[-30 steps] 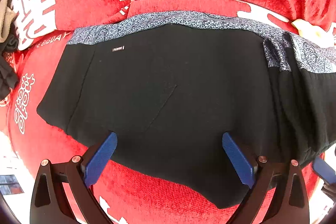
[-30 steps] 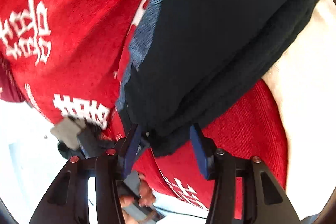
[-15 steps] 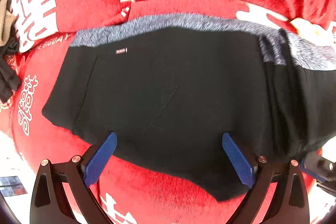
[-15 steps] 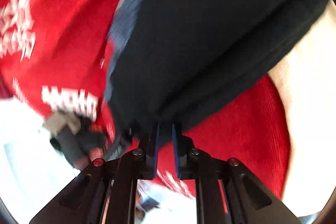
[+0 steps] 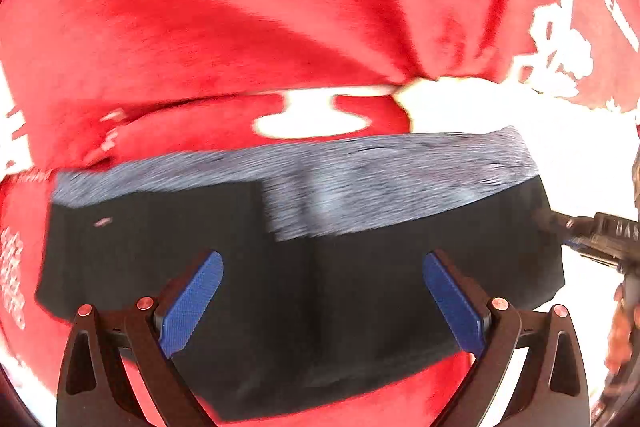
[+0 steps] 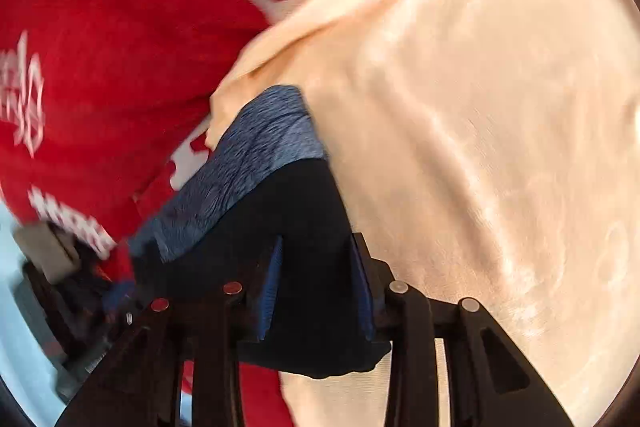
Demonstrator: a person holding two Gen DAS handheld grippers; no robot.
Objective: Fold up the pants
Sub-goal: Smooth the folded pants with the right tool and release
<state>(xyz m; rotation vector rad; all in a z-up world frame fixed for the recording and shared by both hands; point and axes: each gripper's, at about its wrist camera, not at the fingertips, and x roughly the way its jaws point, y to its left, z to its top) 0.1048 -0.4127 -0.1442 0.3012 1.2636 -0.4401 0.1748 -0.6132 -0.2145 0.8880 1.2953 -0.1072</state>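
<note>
We see the black pants (image 5: pixel 304 291) lying folded on a red blanket (image 5: pixel 240 27) with white lettering, their grey-blue waistband (image 5: pixel 360 179) along the far edge. Our left gripper (image 5: pixel 322 301) hovers over the near half of the pants with its blue pads spread wide, holding nothing. Far of the waistband the red cloth lies open and rumpled; the near edge of the pants curves just past the pads, with red showing beyond it. At the right edge of this view our right gripper (image 5: pixel 600 239) meets the right end of the pants.

The right wrist view shows what the left cannot: our right gripper (image 6: pixel 316 291) has its fingers closed on a thick black fold of the pants (image 6: pixel 296 227). To the right spreads a cream cloth (image 6: pixel 480 127), which the left view shows only as an overexposed white patch.
</note>
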